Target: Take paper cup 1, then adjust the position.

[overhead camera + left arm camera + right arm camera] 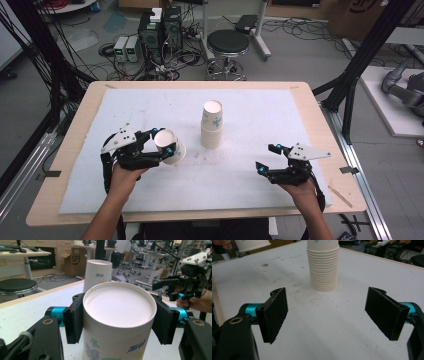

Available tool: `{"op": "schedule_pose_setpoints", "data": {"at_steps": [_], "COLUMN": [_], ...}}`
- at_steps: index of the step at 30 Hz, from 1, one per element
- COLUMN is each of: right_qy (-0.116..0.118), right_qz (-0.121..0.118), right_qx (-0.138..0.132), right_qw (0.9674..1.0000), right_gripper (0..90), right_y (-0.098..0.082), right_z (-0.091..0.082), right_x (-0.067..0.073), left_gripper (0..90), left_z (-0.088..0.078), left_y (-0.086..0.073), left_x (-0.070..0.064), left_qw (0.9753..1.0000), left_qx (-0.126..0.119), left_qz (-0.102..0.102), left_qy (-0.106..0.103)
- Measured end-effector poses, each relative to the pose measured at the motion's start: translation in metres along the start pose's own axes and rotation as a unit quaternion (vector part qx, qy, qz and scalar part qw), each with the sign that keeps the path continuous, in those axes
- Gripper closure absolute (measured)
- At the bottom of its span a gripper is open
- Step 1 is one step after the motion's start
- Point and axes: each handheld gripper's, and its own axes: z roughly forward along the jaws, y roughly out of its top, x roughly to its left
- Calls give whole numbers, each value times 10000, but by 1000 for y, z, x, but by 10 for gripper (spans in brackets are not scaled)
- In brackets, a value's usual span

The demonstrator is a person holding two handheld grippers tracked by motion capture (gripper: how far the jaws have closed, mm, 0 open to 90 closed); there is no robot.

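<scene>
A white paper cup point(170, 146) with a floral print is held base-up and tilted, with my left gripper point(164, 141) shut on its sides. In the left gripper view both black pads point(75, 320) press on the cup point(118, 307) near its recessed base. A stack of upturned paper cups point(212, 125) stands at the middle of the white mat point(260, 110), just right of the held cup. My right gripper point(266, 157) rests low at the front right, its jaws wide open with nothing between them. In the right gripper view the stack point(323, 267) stands ahead of that gripper point(327, 315).
The mat covers a wooden table point(320, 130) with bare edges all round. Black frame posts point(350, 80) rise on both sides. On the floor behind stand a black stool point(228, 42) and computer cases point(160, 27) amid cables.
</scene>
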Motion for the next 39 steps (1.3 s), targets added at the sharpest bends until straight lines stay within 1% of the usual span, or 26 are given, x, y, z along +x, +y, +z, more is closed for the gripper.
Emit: {"op": "schedule_pose_setpoints", "data": {"at_steps": [3, 4, 7, 9, 10, 15, 19, 21, 22, 23, 24, 25, 26, 27, 28, 29, 31, 33, 34, 35, 36, 37, 39], "right_qy": [60, 81, 141, 177, 201, 300, 420, 489, 542, 605, 657, 692, 734, 794, 826, 881, 1005, 1039, 1121, 1151, 1204, 1258, 1303], "right_qz": [-24, -28, -36, 1, -6, -73, -119, -136, -141, -164, -190, -206, -206, -208, -228, -249, -286, -324, -371, -404, -417, -423, -450], "right_qx": [5, 8, 7, 29, 38, 87, 59, 86, 102, 120, 137, 137, 133, 145, 143, 142, 167, 165, 169, 177, 172, 182, 223], "right_qw": [10000, 10000, 9999, 9998, 9998, 9995, 9990, 9987, 9984, 9980, 9976, 9973, 9970, 9965, 9962, 9957, 9944, 9939, 9929, 9924, 9917, 9910, 9902], "right_gripper": [191, 191, 191, 191, 191, 191, 191, 191, 191, 191, 191, 191, 191, 191, 191, 191, 191, 191, 191, 191, 191, 191, 191], "right_y": [2, 2, 4, 4, 4, 6, 9, 10, 11, 11, 11, 12, 13, 13, 14, 16, 19, 20, 23, 24, 25, 25, 26], "right_z": [1, 2, 3, 5, 6, 12, 17, 19, 21, 23, 25, 27, 29, 31, 32, 35, 38, 40, 45, 47, 49, 51, 55], "right_x": [2, 3, 5, 6, 6, 10, 14, 17, 18, 20, 22, 23, 24, 26, 27, 28, 31, 33, 35, 36, 38, 39, 43], "left_gripper": [350, 350, 350, 350, 350, 350, 351, 351, 351, 352, 352, 352, 352, 352, 352, 352, 352, 352, 352, 352, 352, 352, 352], "left_z": [2, 3, 5, 6, 7, 10, 12, 13, 13, 15, 15, 17, 17, 19, 19, 22, 24, 27, 29, 32, 32, 35, 38], "left_y": [0, 0, -1, -2, -3, -6, -5, -5, -5, -5, -5, -5, -5, -4, -4, -4, -4, -3, -3, -3, -3, -3, -3], "left_x": [-3, -4, -6, -6, -6, -10, -15, -18, -18, -21, -21, -24, -24, -26, -26, -28, -29, -31, -32, -34, -34, -35, -37], "left_qw": [10000, 9999, 9998, 9998, 9998, 9996, 9993, 9991, 9991, 9989, 9989, 9985, 9985, 9981, 9981, 9976, 9973, 9966, 9961, 9954, 9954, 9948, 9943], "left_qx": [19, 29, 43, 56, 43, 107, 111, 123, 123, 116, 116, 135, 135, 156, 156, 183, 190, 226, 250, 272, 272, 293, 321], "left_qz": [8, 8, -6, -29, -65, -37, -13, 0, 0, 10, 10, 27, 27, 31, 31, 40, 49, 62, 77, 95, 95, 105, 111], "left_qy": [-75, -130, -169, -184, -198, -277, -351, -402, -402, -463, -463, -532, -532, -597, -597, -673, -706, -795, -846, -916, -916, -973, -1015]}}
